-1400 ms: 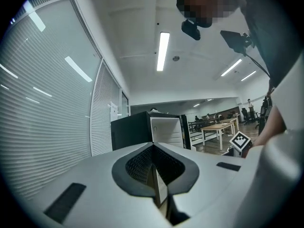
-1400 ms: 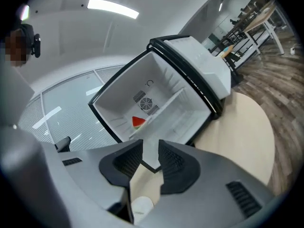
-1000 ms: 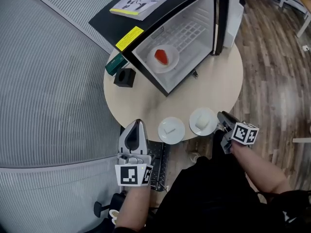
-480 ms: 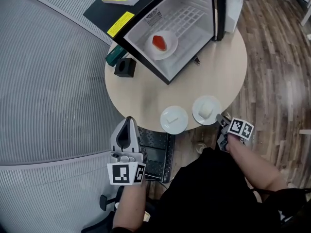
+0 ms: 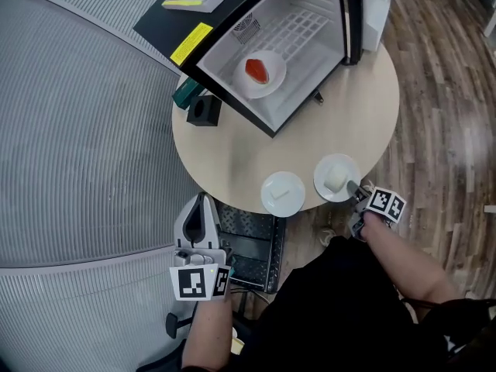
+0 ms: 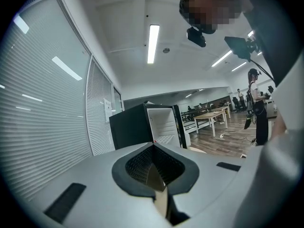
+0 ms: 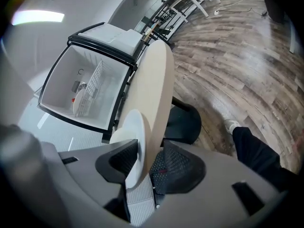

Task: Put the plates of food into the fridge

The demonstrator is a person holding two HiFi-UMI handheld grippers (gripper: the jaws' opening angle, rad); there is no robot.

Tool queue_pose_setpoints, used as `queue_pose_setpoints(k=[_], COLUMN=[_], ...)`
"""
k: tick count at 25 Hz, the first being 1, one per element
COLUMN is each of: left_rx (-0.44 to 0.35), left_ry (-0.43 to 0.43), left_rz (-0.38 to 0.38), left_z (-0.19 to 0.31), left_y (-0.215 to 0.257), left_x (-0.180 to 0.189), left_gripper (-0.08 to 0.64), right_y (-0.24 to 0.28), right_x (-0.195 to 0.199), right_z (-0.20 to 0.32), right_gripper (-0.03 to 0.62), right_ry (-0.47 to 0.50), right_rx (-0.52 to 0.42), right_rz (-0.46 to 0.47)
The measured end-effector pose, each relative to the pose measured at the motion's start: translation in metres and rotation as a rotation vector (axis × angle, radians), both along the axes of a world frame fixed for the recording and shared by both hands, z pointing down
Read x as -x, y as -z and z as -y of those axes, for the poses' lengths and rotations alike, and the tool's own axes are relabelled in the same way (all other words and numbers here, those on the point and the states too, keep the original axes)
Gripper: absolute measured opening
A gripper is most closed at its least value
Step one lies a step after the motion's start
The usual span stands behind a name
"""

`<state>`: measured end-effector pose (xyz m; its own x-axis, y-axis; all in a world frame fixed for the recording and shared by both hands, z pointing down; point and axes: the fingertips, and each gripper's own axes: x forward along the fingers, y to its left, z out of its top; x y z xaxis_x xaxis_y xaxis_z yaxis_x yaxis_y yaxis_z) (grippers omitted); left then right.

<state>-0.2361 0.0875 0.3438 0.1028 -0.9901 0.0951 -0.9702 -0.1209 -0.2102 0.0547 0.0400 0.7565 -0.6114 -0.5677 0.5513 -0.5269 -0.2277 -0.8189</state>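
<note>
**Item 1, nearest you: left gripper**. You held it level, off the near rim of the table. Its jaws were closed flat on each other with nothing between them. Likely reason: it was parked clear so the other hand had the table to itself.

**Item 2: right gripper**. You had it low at the table's near right edge, tipped downward and rolled onto its side.
- Its jaws had just been opening and stood wide, gripping nothing.
- Between them lay the rim of the right-hand plate together with the lip of the table. One jaw was over the plate, the other under the tabletop.
- The roll seemed meant to line the jaws up with that thin rim.
- Closing from there would, I judge, pinch the table as well as the plate.

**Item 3: right-hand plate**. White, carrying a pale block of food. It sat at the very edge of the round table, within easy reach, and was not yet lifted.

**Item 4: middle plate**. White, with a pale slab on it. It was near item 3 but apart from it, also at the near edge, and untouched.

**Item 5: black box**. It stood at the table's left side, beside the fridge. It had no part in the task that I could tell.

**Item 6, farthest: fridge**. It stood on the table with its door swung open so the inside could be reached. The third plate, with red food, already sat on the wire shelf. It was placed to the left, leaving shelf room beside it. By my count, one of three plates was stored.
</note>
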Motion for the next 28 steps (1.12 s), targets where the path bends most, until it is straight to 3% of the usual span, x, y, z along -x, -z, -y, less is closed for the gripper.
queue_pose_setpoints(k=[4,7,9,20,28], left_rx=[-0.004,-0.001,0.002,-0.014,-0.065], left_ry=[-0.039,-0.084,-0.116,-0.195,-0.16], left_rz=[-0.02,-0.031,-0.028,-0.039,-0.089], left_z=[0.015,0.027,0.034,0.063,0.082], left_y=[0.0,-0.001,-0.002,0.005,0.02], left_x=[-0.011,-0.024,-0.035,-0.072,-0.073], left_gripper=[0.003,0.003,0.003,0.003,0.003], right_y=[0.002,0.014,0.021,0.058,0.11], right_x=[-0.021,-0.034,-0.04,-0.055,-0.051], right_z=[-0.006,-0.002,0.003,0.03,0.09], right_gripper=[0.169,0.052,0.031,0.023,0.023], right_ry=[-0.029,-0.073,-0.093,-0.161,-0.13], right_rx=[0.013,-0.01,-0.026,-0.069,-0.175], right_rz=[-0.004,0.027,0.063,0.19,0.232])
